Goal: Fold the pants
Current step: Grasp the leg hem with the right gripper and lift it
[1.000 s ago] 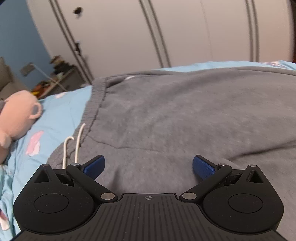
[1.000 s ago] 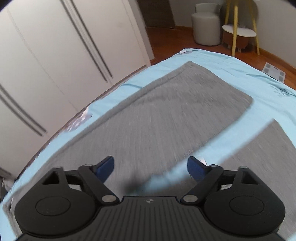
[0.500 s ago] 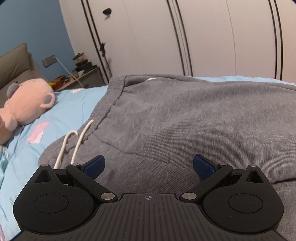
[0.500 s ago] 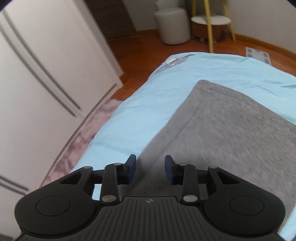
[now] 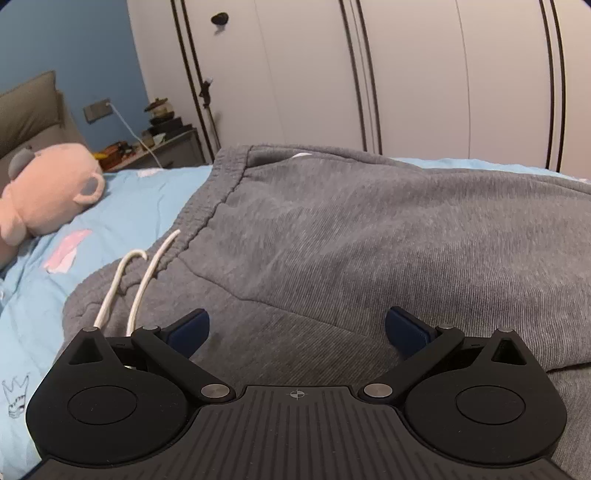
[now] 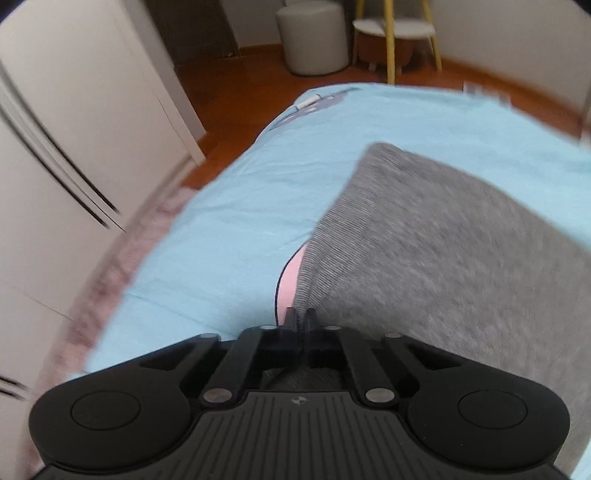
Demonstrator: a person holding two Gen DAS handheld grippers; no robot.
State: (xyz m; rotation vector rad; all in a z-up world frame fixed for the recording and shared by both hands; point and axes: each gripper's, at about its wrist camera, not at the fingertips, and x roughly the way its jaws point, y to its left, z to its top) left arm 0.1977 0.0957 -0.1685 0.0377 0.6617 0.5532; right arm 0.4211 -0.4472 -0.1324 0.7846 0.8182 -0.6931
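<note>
Grey sweatpants (image 5: 332, 236) lie on a light blue bed sheet (image 5: 122, 192). In the left wrist view their ribbed waistband (image 5: 207, 206) and white drawstrings (image 5: 144, 277) are at the left. My left gripper (image 5: 297, 326) is open just above the fabric near the waist, touching nothing. In the right wrist view my right gripper (image 6: 302, 317) is shut on the left edge of a grey pant leg (image 6: 443, 258), which is lifted off the sheet (image 6: 240, 221) near the leg's end.
A pink plush toy (image 5: 44, 192) lies on the bed at the left, with a cluttered nightstand (image 5: 159, 144) behind it. White wardrobe doors (image 5: 369, 74) stand beyond the bed. A grey stool (image 6: 314, 37) and a yellow-legged table (image 6: 391, 29) stand on the wooden floor.
My right gripper moved to the pant leg's edge and shut on it; the view is blurred by motion. My left gripper stayed open and tilted up slightly over the waist.
</note>
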